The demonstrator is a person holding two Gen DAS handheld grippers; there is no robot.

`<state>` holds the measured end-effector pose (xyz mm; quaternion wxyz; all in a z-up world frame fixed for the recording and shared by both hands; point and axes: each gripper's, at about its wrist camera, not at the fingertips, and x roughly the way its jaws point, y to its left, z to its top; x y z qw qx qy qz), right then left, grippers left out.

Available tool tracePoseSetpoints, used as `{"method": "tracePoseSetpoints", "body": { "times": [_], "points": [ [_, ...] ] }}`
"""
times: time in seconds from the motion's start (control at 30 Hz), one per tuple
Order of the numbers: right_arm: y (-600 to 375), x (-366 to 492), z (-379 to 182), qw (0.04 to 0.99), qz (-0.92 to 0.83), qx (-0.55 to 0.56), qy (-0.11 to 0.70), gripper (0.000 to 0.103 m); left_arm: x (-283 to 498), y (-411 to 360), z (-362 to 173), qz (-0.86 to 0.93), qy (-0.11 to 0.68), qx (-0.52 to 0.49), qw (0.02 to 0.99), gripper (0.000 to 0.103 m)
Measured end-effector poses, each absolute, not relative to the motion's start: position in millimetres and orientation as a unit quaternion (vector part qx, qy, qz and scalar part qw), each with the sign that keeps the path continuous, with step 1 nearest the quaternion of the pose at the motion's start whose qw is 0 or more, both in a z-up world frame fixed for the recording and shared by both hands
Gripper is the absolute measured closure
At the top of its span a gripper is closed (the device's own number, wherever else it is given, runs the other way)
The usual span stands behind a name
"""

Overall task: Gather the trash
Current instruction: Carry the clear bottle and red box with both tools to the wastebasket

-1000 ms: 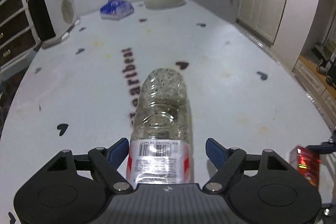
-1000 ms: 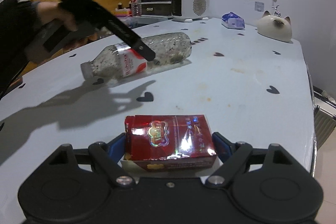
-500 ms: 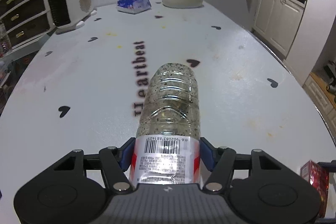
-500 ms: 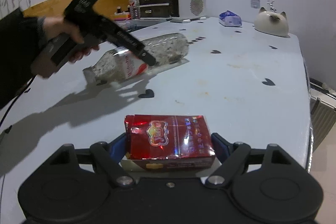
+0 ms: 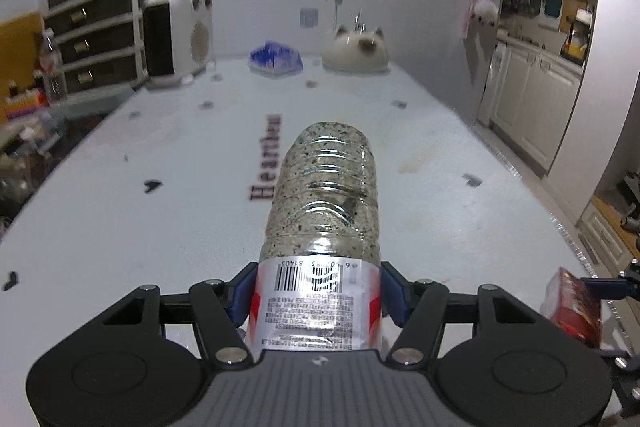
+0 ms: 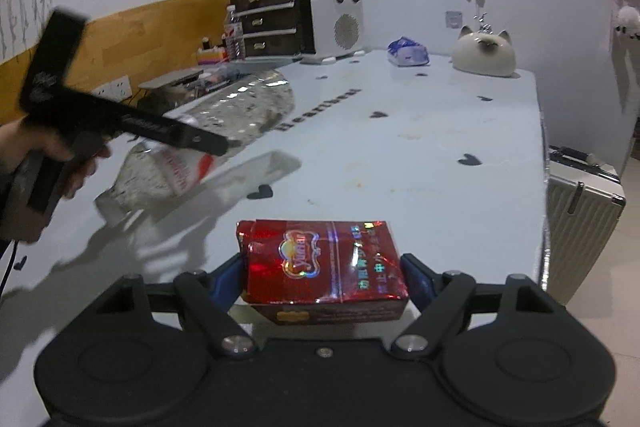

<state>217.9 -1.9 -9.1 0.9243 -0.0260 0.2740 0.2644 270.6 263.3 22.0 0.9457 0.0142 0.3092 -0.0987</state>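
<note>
ribbed plastic bottle [image 5: 320, 247] in left gripper [image 5: 316, 299], crinkled foil pack [image 6: 324, 263] in right gripper [image 6: 324, 279]

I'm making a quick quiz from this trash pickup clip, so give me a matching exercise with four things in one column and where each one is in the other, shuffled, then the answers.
Things:
1. plastic bottle
2. red packet
3. white heater
4. cat-shaped ornament

Places:
A. far end of the table, right side
B. between the right gripper fingers
C. far end of the table, beside the drawer unit
D. between the left gripper fingers

Pairs: 1-D, 2-B, 3-C, 4-A
</note>
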Motion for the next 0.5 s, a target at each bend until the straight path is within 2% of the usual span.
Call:
{"method": "tracePoseSetpoints", "body": {
  "times": [0.5],
  "points": [
    [-55, 171, 29, 0.954, 0.217, 0.009, 0.205, 0.022, 156, 198, 61, -0.08, 0.204, 0.022, 0.975, 0.04]
  ]
}}
